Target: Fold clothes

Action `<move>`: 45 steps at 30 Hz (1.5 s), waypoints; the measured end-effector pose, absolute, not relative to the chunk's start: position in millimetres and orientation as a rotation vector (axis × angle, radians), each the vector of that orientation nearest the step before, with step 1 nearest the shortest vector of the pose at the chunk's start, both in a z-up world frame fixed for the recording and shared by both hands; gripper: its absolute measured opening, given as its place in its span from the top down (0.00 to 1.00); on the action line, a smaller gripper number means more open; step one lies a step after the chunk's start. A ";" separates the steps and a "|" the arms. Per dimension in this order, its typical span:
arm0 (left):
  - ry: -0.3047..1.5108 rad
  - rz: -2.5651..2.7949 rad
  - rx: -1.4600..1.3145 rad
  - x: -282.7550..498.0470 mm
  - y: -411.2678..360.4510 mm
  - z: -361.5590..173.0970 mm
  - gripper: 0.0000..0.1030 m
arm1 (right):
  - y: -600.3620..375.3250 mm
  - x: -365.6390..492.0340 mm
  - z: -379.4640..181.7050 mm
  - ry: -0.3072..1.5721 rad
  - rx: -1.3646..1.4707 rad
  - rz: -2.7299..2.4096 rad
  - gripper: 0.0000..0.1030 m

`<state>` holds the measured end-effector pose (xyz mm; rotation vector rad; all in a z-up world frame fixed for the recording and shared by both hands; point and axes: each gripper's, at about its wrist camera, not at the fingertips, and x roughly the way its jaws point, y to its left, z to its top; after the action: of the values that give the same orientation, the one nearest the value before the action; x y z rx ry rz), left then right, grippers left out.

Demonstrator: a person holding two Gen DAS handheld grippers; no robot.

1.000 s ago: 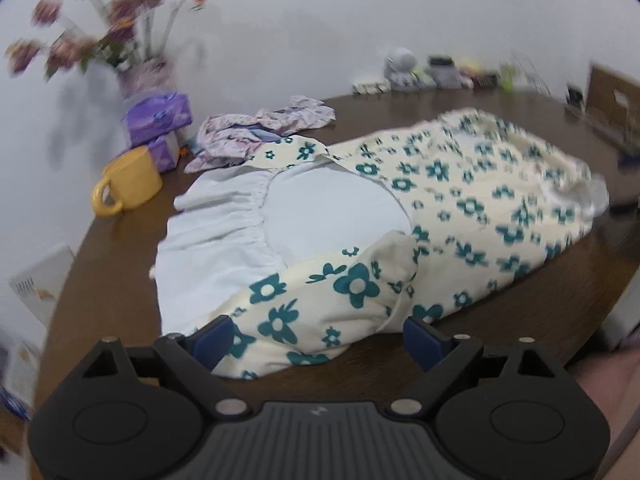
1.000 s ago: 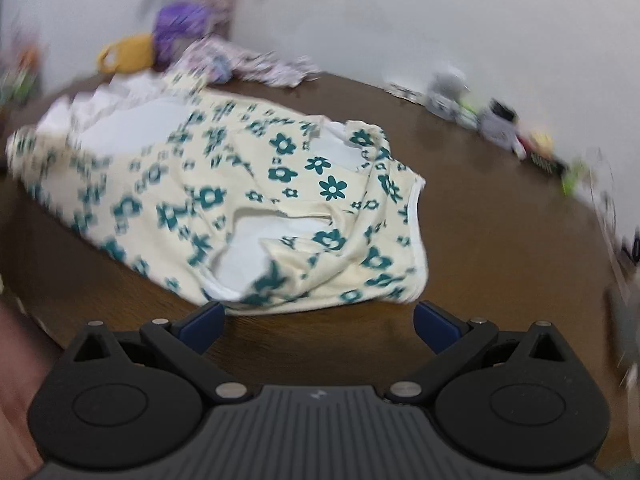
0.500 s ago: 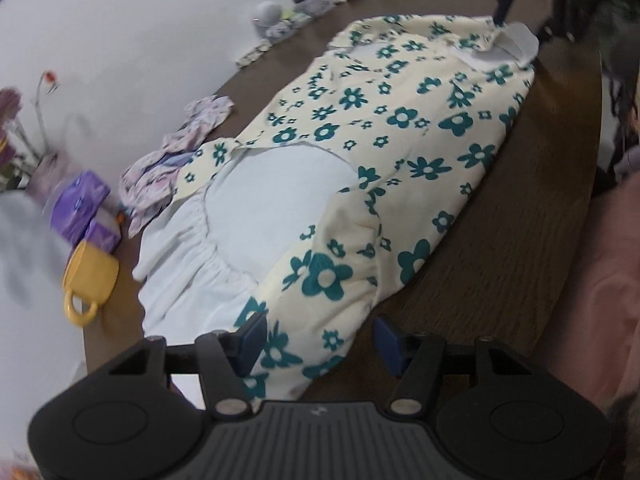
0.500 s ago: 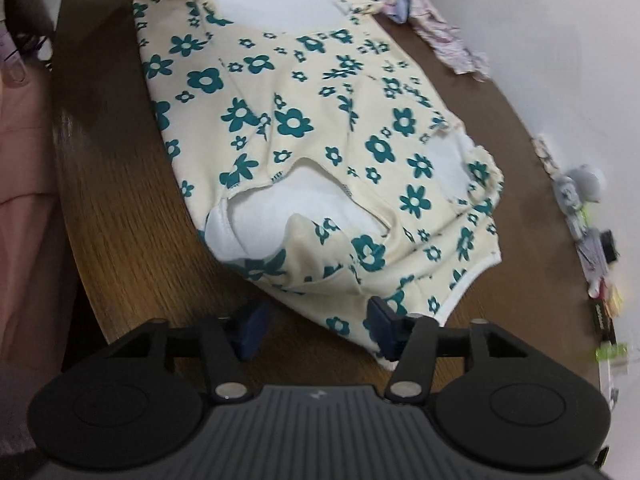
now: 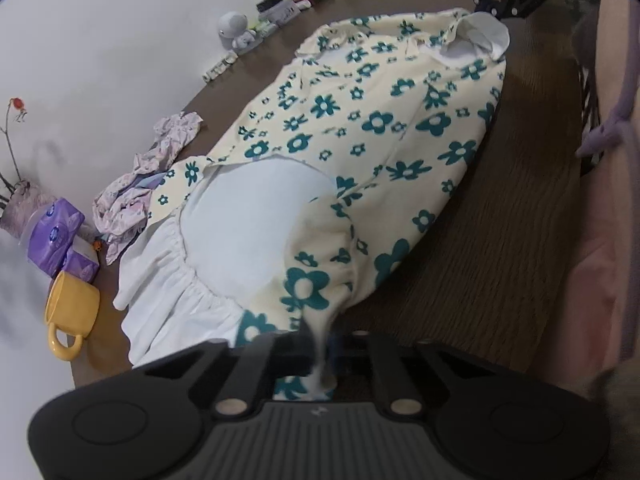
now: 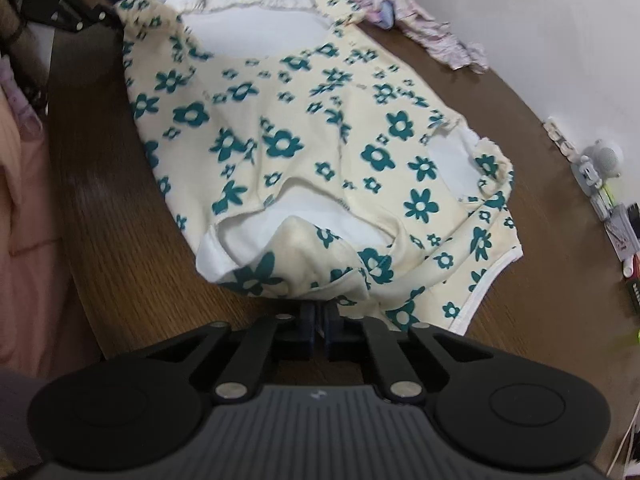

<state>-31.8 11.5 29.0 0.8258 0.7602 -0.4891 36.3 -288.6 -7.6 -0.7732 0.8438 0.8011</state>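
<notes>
While both ends are pinched, the floral garment (image 5: 360,128) lies spread on the wooden table (image 5: 500,240), w/ no fold made yet. Left gripper (image 5: 320,344) clamps its collar-end edge; right gripper (image 6: 319,320) clamps the opposite edge; every fold remains.

Dark wood table (image 5: 500,216), round edge. Floral garment (image 5: 360,128) spread across centre. Crumpled pink cloth (image 5: 160,168) at 10 o'clock, touching garment. Yellow mug (image 5: 70,312), purple tissue packs (image 5: 56,236) at 9. Small clutter (image 5: 280,4) at 12.

Left gripper (image 5: 320,344) and right gripper (image 6: 319,322) have clamped the dress (image 5: 360,128) edges
</notes>
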 end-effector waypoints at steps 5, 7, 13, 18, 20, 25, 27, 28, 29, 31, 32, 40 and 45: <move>0.749 -0.497 0.721 -26.5 17.9 55.0 0.97 | -300.0 44.1 10.7 0.829 -0.653 0.819 0.99; 0.737 -0.477 0.680 -13.8 21.9 67.0 0.97 | -305.7 56.5 21.6 0.821 -0.590 0.809 0.99; 0.811 -0.435 0.530 50.8 37.4 71.7 0.95 | -314.5 107.6 24.7 0.900 -0.426 0.708 0.99; 0.884 -0.428 0.475 83.9 46.3 53.9 0.88 | -312.8 127.5 4.3 0.968 -0.383 0.649 0.99; 0.893 -0.423 0.465 89.9 49.3 48.6 0.87 | -311.3 131.5 -0.6 0.979 -0.373 0.633 0.99; 0.915 -0.400 0.396 101.4 60.6 39.9 0.77 | -310.7 138.1 -7.9 0.998 -0.339 0.597 0.99; 0.912 -0.382 0.364 105.2 66.7 38.3 0.69 | -309.3 139.1 -10.1 0.995 -0.334 0.585 0.98; 0.911 -0.373 0.349 107.1 69.7 37.5 0.68 | -308.6 138.6 -10.2 0.989 -0.331 0.576 0.98; 0.907 -0.366 0.339 107.9 72.1 37.2 0.68 | -307.9 137.9 -9.8 0.980 -0.328 0.564 0.98; 0.891 -0.361 0.326 108.2 76.5 37.6 0.78 | -306.7 134.4 -5.7 0.946 -0.323 0.540 0.98; 0.879 -0.366 0.324 108.2 78.7 38.4 0.93 | -306.2 132.3 -3.1 0.926 -0.321 0.527 0.98; 0.788 -0.367 0.353 103.3 75.0 46.8 0.96 | -299.5 126.3 -1.0 0.883 -0.345 0.461 0.99; 0.772 -0.358 0.372 107.5 72.7 38.6 0.96 | -293.9 123.2 -9.3 0.848 -0.341 0.403 0.99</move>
<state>107.5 72.7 38.6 0.3724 0.7716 -0.3582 123.2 -293.9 -9.3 -0.3408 0.8478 0.4030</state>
